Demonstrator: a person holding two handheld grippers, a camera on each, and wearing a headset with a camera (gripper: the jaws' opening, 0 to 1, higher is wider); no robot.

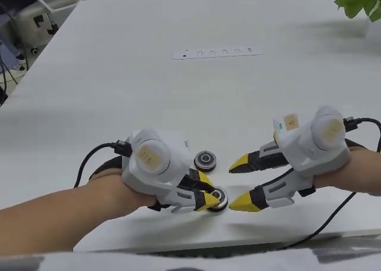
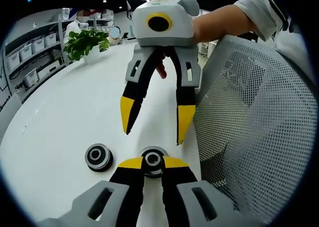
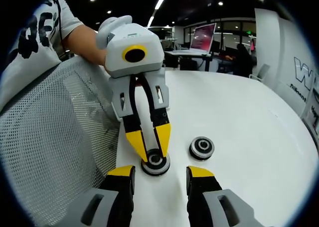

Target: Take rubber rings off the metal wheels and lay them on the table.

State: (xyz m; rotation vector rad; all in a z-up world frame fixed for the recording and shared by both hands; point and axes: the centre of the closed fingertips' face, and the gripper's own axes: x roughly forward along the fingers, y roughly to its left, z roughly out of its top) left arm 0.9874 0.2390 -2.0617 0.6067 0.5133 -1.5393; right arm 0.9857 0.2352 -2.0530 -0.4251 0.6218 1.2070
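At the near edge of the smooth white worktop (image 1: 119, 92), the left tongs (image 1: 209, 198) are clenched on a small round metal wheel (image 1: 219, 198), their yellow tips pinching it from both sides. In the left gripper view the wheel lies flat on the worktop between those tips. This looks like a steadying grip: the wheel is pinned so that it cannot slide or roll while the other tool works on it. Its dark rubber ring (image 3: 155, 163) sits round the silvery hub and is not yet off, so the task's thing is on the wheel, not on the worktop.

Facing it from the other side, the right tongs (image 1: 233, 186) are released, with the jaws spread wide and pointed at the held wheel, close to it but not touching. I judge they are lined up to come in and catch the ring's edge. The rubber should stretch and peel, while the hard metal gives the left tongs a firm seat.

Just beyond lies a second wheel (image 1: 205, 160) of the same steel-and-rubber make, flat and untouched, its ring also on.

Farther back a pale inset socket strip (image 1: 217, 52) lies flush in the worktop, and green plant leaves (image 1: 360, 0) show at the far corner.
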